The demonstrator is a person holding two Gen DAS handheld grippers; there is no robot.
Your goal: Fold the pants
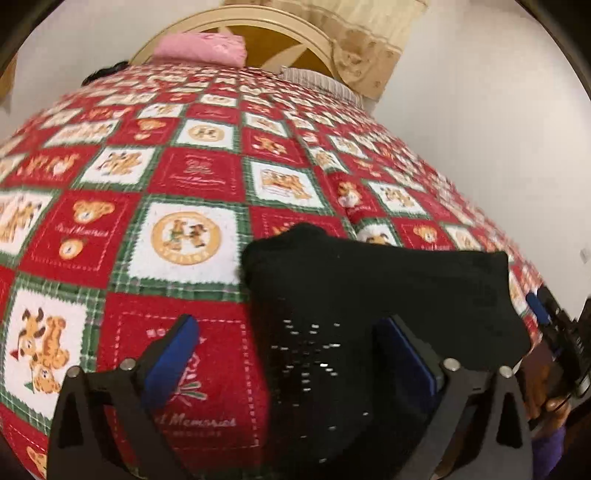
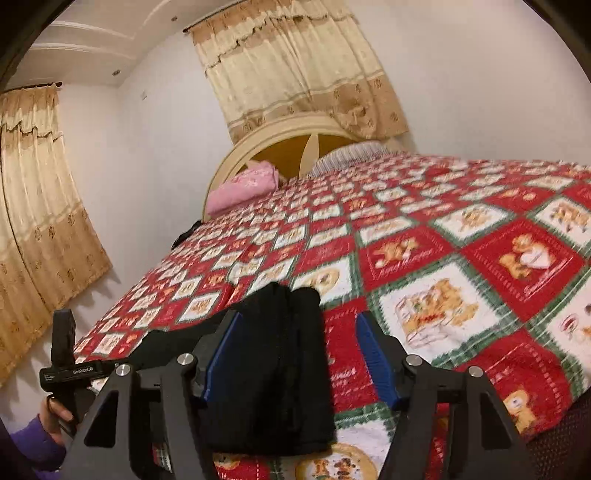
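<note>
The black pants [image 1: 369,295] lie folded in a thick bundle on the red patchwork bedspread [image 1: 192,173] near the bed's front edge. My left gripper [image 1: 291,350] is open just above them, its blue pads [image 1: 173,362] spread wide, the bundle lying between and beyond the fingers. In the right wrist view the pants [image 2: 269,369] lie between my right gripper's [image 2: 299,354] open blue pads [image 2: 376,358]. Neither gripper holds cloth. The right gripper [image 1: 554,332] shows at the left view's right edge; the left gripper [image 2: 66,354] shows at the right view's left edge.
A pink pillow [image 1: 203,48] and a striped pillow [image 1: 321,81] lie at the cream headboard [image 1: 258,22]. Beige curtains [image 2: 295,66] hang behind and on the left wall [image 2: 37,221]. White walls flank the bed.
</note>
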